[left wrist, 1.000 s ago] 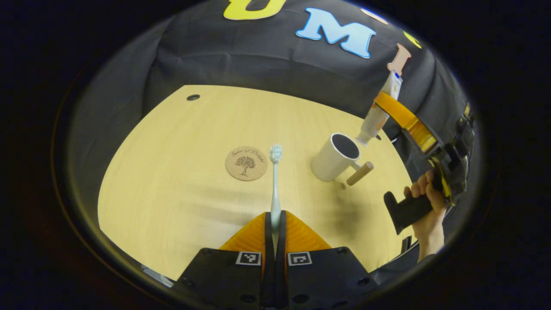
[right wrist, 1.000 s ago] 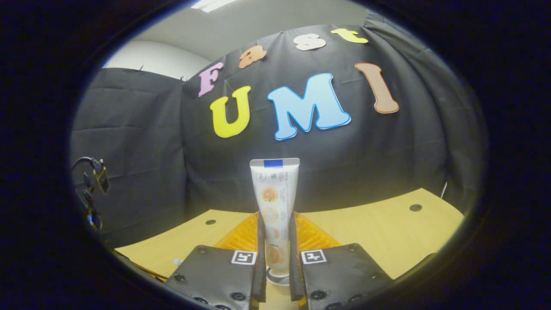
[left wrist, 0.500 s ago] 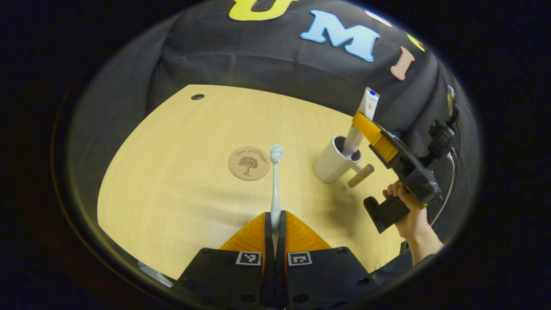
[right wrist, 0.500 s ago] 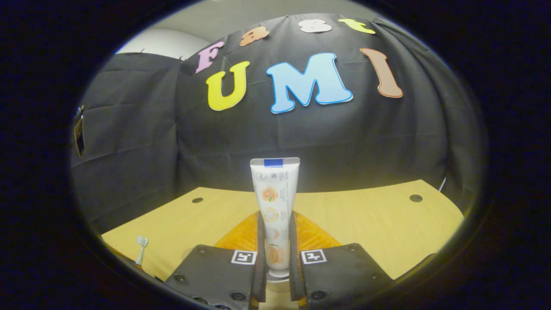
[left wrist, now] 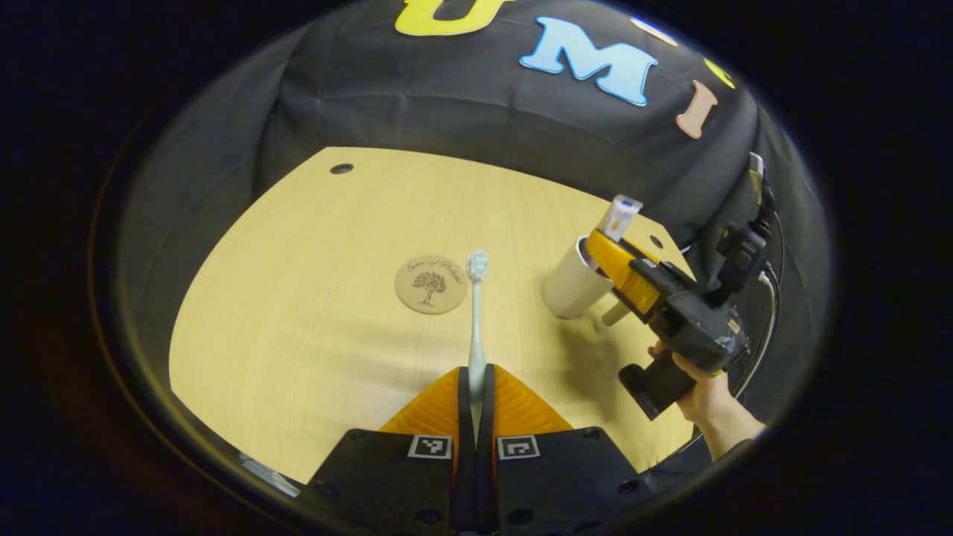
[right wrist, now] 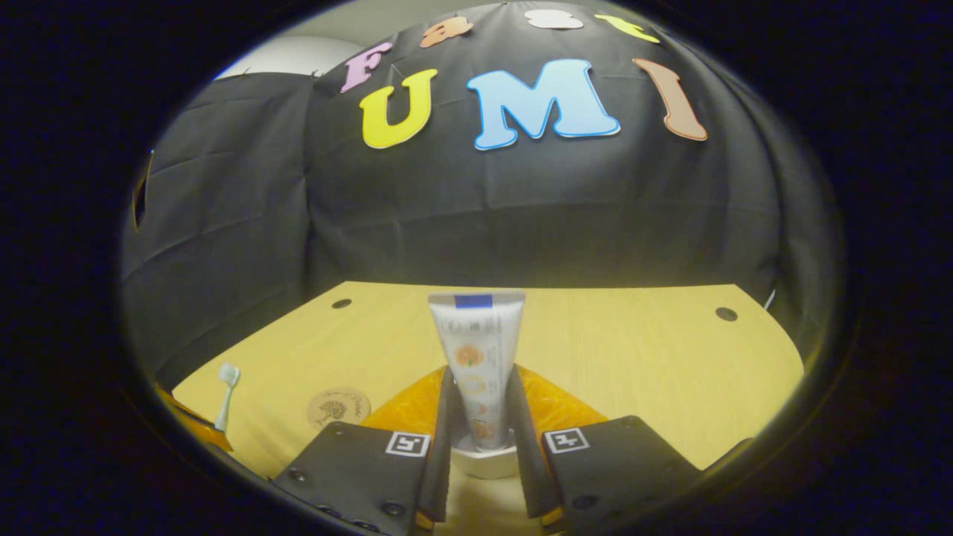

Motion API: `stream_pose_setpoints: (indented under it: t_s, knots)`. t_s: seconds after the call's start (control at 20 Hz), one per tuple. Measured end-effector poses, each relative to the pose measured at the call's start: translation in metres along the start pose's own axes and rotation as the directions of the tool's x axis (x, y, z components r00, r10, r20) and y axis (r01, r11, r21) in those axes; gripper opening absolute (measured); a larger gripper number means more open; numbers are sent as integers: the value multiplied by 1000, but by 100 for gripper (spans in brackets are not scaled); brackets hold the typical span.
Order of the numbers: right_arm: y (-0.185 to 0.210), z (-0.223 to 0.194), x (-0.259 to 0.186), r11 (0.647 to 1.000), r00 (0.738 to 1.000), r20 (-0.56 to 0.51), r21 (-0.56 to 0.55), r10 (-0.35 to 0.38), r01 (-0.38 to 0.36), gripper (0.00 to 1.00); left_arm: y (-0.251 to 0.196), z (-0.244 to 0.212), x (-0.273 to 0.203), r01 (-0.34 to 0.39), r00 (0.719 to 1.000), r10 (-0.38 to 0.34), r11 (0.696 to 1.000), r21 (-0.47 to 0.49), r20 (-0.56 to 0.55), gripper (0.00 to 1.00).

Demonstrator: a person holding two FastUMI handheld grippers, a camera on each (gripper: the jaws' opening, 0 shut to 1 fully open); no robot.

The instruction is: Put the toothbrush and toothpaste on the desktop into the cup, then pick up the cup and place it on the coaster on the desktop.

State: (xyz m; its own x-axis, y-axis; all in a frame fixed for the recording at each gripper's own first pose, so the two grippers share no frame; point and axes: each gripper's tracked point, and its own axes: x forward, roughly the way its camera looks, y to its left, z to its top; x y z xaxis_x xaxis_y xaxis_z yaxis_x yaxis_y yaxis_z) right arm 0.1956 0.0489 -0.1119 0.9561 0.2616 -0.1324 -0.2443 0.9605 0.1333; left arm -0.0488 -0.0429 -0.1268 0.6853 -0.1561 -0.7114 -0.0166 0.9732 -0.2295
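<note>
My left gripper (left wrist: pixel 476 374) is shut on the handle of a pale toothbrush (left wrist: pixel 476 313), held above the table with the bristle head pointing forward. Just left of that head lies the round cork coaster (left wrist: pixel 431 284). To the right stands the white cup (left wrist: pixel 569 284), with its wooden handle (left wrist: pixel 615 313) toward the front. My right gripper (left wrist: pixel 612 251) hovers over its mouth. In the right gripper view the toothpaste tube (right wrist: pixel 476 335) stands cap-down in the cup (right wrist: pixel 484 467). There the right gripper (right wrist: pixel 480 376) is open, a finger on either side of the tube.
The wooden table (left wrist: pixel 313 298) has small round holes (left wrist: pixel 342 168) near its far corners. A person's hand (left wrist: pixel 707 398) holds the right gripper near the table's right edge. A bracket with cables (left wrist: pixel 744 246) stands behind it. The black cloth wall closes the back.
The right gripper came down with the toothpaste, putting its cap end into the cup, then its fingers parted. The left gripper and toothbrush stayed still.
</note>
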Motion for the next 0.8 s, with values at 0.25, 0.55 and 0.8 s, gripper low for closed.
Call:
stream_pose_setpoints:
  t_s: [0.25,0.55,0.8]
  knots:
    - [2,32,-12,998,995,95,-56,-20,25,63,0,-3,0,5,1000,-5,1000,-14,2,8]
    - [1,44,-27,995,990,133,-85,-39,51,74,-1,-2,-1,5,1000,-5,1000,-24,14,6]
    - [-6,68,-54,994,978,196,-65,-70,84,82,-5,6,3,13,999,-13,1000,-11,39,8]
